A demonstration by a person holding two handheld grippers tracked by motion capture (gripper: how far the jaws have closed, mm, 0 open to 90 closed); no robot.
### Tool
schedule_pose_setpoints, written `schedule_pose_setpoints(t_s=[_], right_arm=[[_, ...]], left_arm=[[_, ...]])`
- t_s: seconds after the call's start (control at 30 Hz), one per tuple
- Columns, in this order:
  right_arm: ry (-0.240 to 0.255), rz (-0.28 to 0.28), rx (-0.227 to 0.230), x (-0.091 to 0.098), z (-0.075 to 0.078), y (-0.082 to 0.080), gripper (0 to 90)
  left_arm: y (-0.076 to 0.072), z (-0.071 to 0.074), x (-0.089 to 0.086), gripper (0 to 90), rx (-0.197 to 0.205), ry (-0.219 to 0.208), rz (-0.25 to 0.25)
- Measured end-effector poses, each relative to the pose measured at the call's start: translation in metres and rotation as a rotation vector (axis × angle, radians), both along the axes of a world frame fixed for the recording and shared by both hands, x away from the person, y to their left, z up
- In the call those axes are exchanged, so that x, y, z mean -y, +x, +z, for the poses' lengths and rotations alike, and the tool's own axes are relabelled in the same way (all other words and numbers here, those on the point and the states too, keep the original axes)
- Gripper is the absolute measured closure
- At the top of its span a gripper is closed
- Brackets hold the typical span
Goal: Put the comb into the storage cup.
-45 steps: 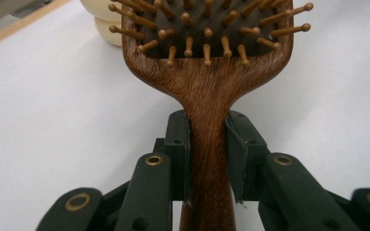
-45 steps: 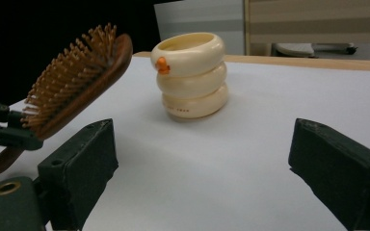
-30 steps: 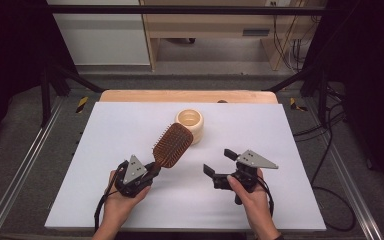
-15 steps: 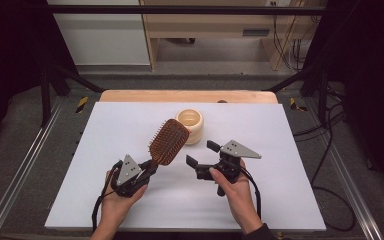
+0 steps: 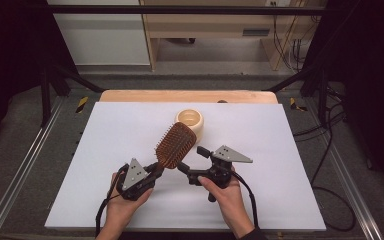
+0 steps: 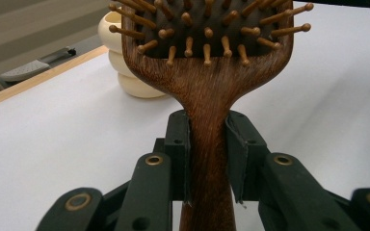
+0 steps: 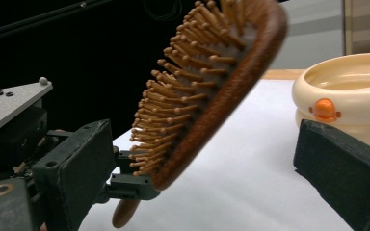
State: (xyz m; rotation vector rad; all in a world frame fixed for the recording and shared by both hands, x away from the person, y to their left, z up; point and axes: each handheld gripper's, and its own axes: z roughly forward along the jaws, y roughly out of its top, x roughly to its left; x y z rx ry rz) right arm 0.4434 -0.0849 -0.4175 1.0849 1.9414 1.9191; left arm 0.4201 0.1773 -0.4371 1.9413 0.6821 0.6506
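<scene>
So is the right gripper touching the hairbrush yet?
Apart. In the right gripper view the right gripper has open jaws on either side of the hairbrush, with clear gaps. The left gripper holds its handle.

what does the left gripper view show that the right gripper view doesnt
Left gripper view alone: the left hand-held gripper shut on the hairbrush handle, pads pressed against both sides of the wood.

Right gripper view alone: the right hand-held gripper with its jaws wide open either side of the brush head, touching nothing, and an orange mark on the cream bowl.

Both: the bristled brush head, the bowl and the white table.
</scene>
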Motion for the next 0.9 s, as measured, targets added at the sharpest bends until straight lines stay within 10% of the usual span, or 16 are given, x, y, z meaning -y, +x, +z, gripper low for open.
schedule_pose_setpoints(t_s=[0.9], right_arm=[[0.109, -0.005, -0.031, 0.006, 0.003, 0.004, 32.2]], left_arm=[[-0.015, -0.004, 0.026, 72.1, 0.027, 0.033, -0.078]])
